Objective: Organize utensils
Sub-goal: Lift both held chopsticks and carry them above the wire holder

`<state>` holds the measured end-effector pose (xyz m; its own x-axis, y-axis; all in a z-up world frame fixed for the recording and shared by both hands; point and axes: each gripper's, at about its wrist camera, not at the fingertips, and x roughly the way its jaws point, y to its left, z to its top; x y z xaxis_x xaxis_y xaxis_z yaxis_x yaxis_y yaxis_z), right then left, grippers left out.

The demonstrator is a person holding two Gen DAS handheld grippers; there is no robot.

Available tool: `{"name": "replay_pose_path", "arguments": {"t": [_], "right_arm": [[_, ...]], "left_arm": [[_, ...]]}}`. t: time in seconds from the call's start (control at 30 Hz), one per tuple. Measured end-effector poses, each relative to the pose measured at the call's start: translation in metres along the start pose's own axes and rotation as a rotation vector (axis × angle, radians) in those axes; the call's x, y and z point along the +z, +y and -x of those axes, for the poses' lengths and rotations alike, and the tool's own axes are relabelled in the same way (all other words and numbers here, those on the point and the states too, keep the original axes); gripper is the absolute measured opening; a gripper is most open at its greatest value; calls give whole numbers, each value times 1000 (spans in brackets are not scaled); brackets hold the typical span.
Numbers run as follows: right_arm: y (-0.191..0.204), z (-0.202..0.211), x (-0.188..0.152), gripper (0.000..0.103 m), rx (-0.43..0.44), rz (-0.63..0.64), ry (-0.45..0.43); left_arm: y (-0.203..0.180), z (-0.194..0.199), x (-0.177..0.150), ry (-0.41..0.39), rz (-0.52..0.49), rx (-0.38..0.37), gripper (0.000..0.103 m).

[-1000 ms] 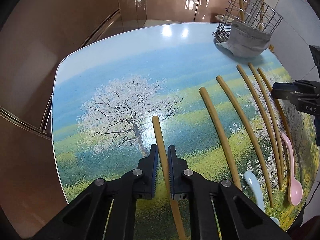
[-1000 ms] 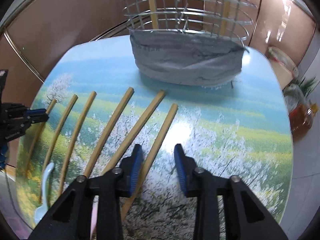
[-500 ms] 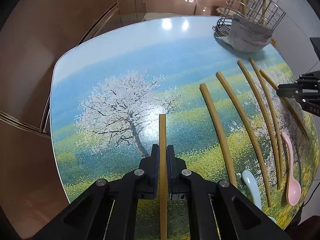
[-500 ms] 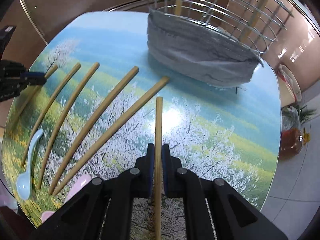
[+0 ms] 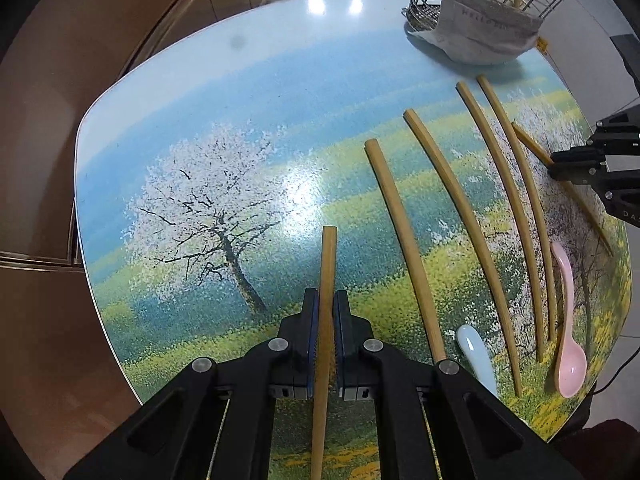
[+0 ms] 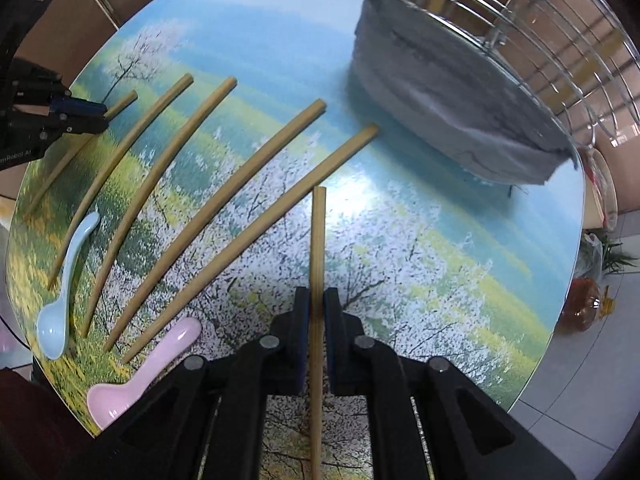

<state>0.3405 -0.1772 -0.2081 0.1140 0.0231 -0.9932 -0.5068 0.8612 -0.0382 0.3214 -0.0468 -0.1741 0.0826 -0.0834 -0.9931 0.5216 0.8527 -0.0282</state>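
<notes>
Now, largest first: table (image 5: 240,92) with a printed scene of a blossoming tree and green field, glossy, likely slick under anything slid across it. Far right, wire basket (image 6: 560,40) wrapped low in grey cloth (image 6: 460,92), a couple of sticks already standing inside; probably the place for the rest.

Next, both claws. Left claw (image 5: 327,320) pinched narrow on a bamboo chopstick (image 5: 329,256), gripped partway along its length, the free end poking forward past the tips toward the far side. Right claw (image 6: 316,316) likewise clamped on a second chopstick (image 6: 319,232), jaws having just drawn shut around it, stick centred between the pads and pointing toward the basket.

Then four loose chopsticks (image 5: 400,232) fanned on the table between the two claws, ends toward the basket, none touching either claw.

Smallest: pink spoon (image 5: 568,360) near the right edge in the left view, pale blue spoon (image 5: 474,350) just left of it, both at the near ends of the sticks.

As for handling: chopsticks light, stiff, smooth and thin, apt to pivot or slip in a pinch; best held near the middle. Spoons look glazed and brittle, best taken by the handle.
</notes>
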Motion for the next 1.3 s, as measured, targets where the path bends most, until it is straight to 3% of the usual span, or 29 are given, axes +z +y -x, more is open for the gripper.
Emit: {"name": "replay_pose_path", "arguments": {"t": [0.23,0.47,0.7,0.97,1.3], "right_arm": [[8,1,8,7,6,37,15],[1,1,3,6,19,24,-62],[13,16,-37,6,54,-13,-222],[30,56,-95,6,52,-67,-374],[30,134,-149,6,17,-110,-545]], "left_arm": [[-1,-2,13,15,-12,-3,7],[-7,0,12,-66,31,-15,6],[-3,17,-22,-175,101,-20,6],[-6,61,-71,-291,142,-22,6],[-6,118,-119,-436,201,-20,6]]}}
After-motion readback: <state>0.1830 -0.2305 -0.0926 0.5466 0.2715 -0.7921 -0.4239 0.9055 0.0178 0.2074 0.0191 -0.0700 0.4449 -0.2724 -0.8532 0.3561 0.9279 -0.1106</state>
